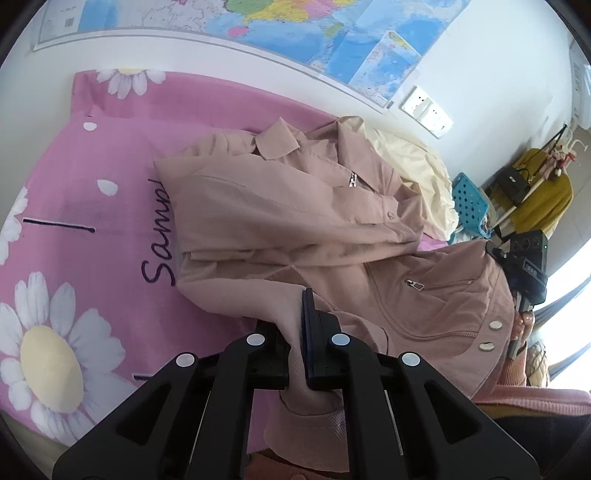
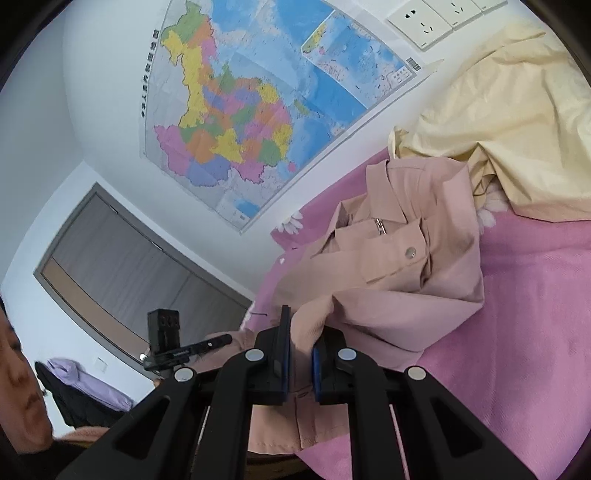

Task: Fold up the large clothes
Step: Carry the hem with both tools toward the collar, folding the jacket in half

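Note:
A dusty-pink jacket with a collar, zip pockets and metal snaps lies crumpled on a pink daisy-print bedsheet. My left gripper is shut on a fold of the jacket near its ribbed cuff, lifting the cloth off the sheet. In the right wrist view the same jacket hangs bunched, and my right gripper is shut on its lower edge. The right gripper's device shows at the far right of the left wrist view, behind the raised hem. The left device shows in the right view.
A cream garment is heaped at the head of the bed by the wall. A map and wall sockets hang above. A blue perforated basket and a rack with yellow clothing stand beyond the bed. A person is at the lower left of the right view.

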Available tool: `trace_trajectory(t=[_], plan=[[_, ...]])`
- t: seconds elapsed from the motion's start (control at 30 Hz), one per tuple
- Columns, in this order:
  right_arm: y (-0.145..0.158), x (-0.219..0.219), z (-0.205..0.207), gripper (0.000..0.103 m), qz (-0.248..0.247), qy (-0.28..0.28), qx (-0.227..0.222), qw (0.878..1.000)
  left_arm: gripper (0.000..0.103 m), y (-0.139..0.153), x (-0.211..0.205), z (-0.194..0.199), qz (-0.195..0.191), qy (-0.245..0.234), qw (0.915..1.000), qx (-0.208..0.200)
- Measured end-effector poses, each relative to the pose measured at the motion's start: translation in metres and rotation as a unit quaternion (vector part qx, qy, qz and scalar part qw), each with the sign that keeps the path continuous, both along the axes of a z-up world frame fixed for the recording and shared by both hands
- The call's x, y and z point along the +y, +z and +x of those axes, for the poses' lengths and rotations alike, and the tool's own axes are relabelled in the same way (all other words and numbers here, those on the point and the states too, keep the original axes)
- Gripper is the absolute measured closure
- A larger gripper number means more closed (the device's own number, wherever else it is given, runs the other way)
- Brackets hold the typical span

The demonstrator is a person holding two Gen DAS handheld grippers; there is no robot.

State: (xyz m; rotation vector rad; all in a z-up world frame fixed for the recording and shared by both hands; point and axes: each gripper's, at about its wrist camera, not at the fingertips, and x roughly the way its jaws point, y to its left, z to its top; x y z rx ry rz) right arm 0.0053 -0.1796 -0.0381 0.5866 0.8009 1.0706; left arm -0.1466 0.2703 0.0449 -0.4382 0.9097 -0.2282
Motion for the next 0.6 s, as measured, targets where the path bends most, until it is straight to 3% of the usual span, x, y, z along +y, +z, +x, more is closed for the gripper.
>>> trace_trajectory(t=[0.37,0.6], plan=[[0.012,0.012,0.04,0.094,0.014,-0.021,0.019,1.0,0.097,0.008,0.014,0.038,0.007,0.008,0.9997,0.023],[0.018,0.011,0.059,0.094,0.02,-0.037,0.02,0.999,0.096,0.018,0.013,0.059,0.043,0.008,0.9989,0.019]])
